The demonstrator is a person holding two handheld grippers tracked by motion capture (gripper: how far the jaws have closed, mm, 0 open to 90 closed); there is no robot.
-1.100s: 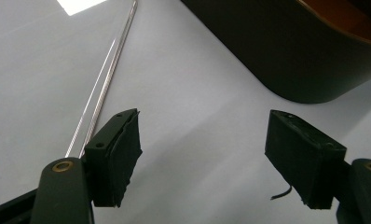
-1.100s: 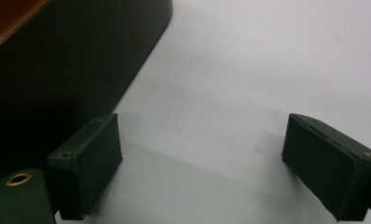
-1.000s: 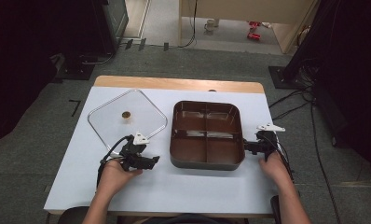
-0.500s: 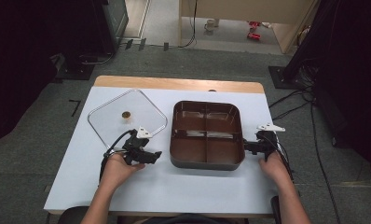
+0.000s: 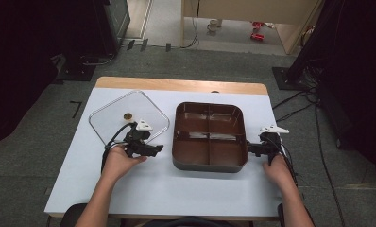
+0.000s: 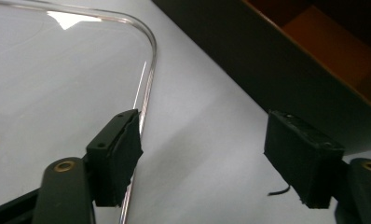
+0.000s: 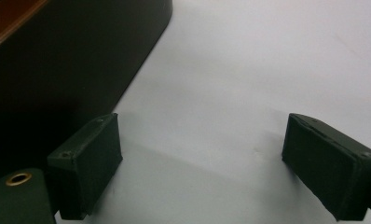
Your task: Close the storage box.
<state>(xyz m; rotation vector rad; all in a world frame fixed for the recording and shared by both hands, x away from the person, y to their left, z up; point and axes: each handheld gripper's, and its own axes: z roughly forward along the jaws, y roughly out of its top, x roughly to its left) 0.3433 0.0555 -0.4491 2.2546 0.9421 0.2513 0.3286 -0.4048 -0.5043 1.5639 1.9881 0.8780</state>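
Resting on white table (image 5: 214,189): brown four-part tray (image 5: 209,136) at centre, clear lid (image 5: 129,117) just left of it | left gripper (image 5: 154,148) jaws wide, between lid edge and tray | right gripper (image 5: 250,148) jaws wide, beside tray's right wall

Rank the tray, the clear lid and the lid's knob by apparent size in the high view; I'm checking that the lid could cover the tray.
1-2. Tray and clear lid: they look about alike, so I won't rank them.
3. Knob: far smaller than either.
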